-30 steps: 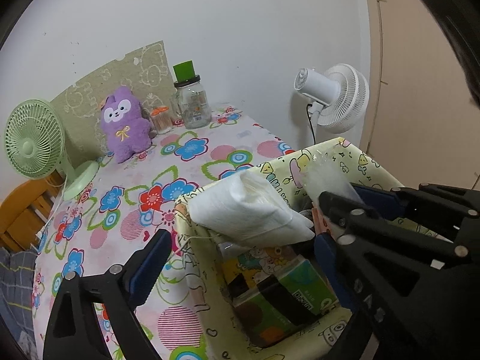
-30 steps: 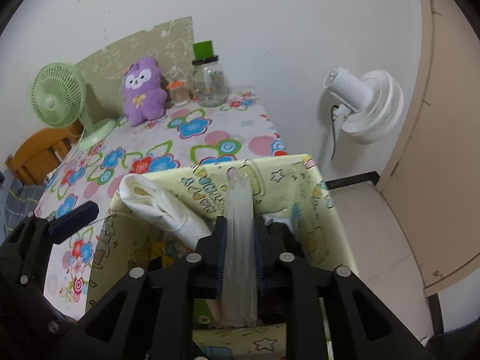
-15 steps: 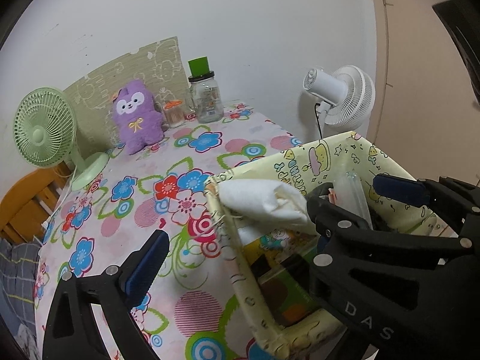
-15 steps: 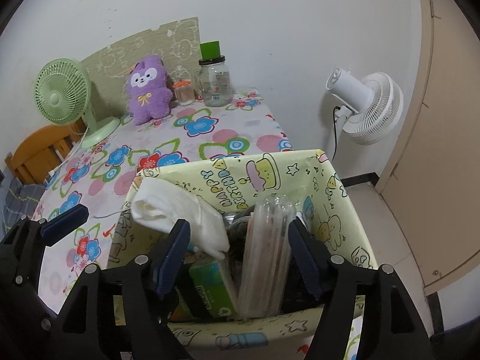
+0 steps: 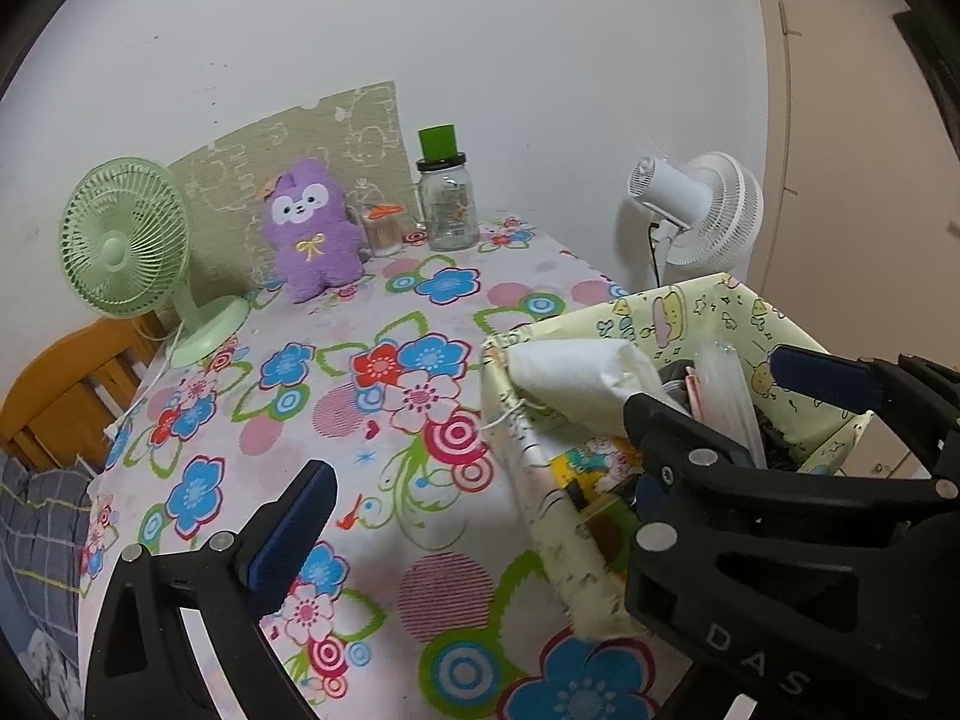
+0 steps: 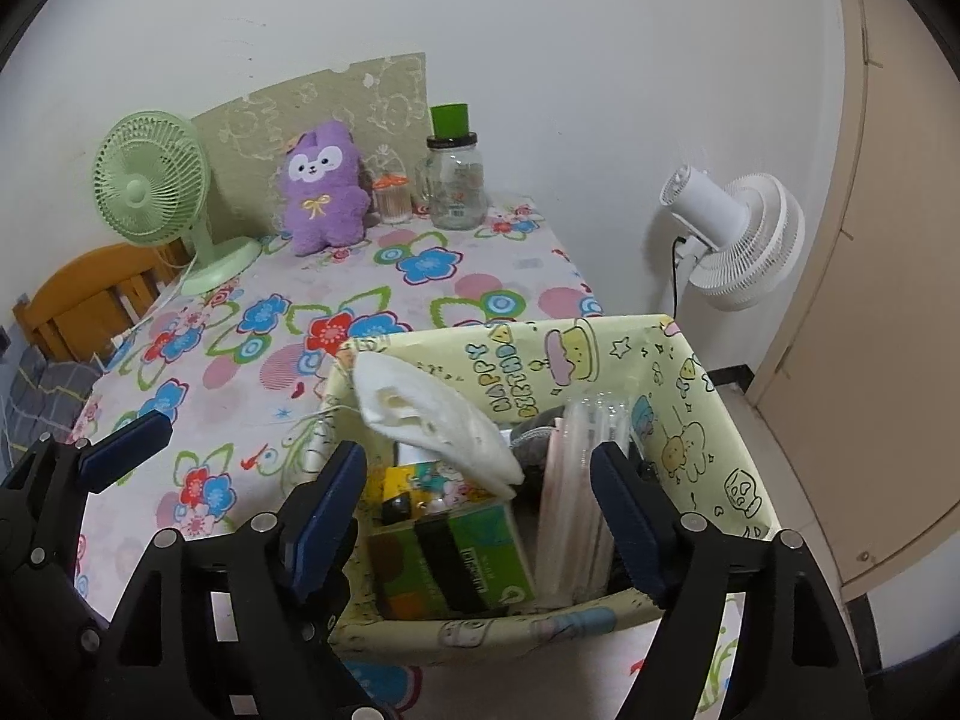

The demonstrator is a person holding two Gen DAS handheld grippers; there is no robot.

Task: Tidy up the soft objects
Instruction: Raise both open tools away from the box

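Since both claws hang wide and empty, right gripper (image 6: 480,504) above the bin (image 6: 690,360), left gripper (image 5: 474,504) at its 9 o'clock, the clear sleeve (image 6: 585,480) probably stands loose inside; purple plush (image 6: 324,186) waits at 11 o'clock.

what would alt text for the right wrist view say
The open right gripper hovers over a yellow fabric bin holding a white tissue pack, a green box and clear plastic sleeves. Behind, on the floral tablecloth, a purple plush sits near the wall.
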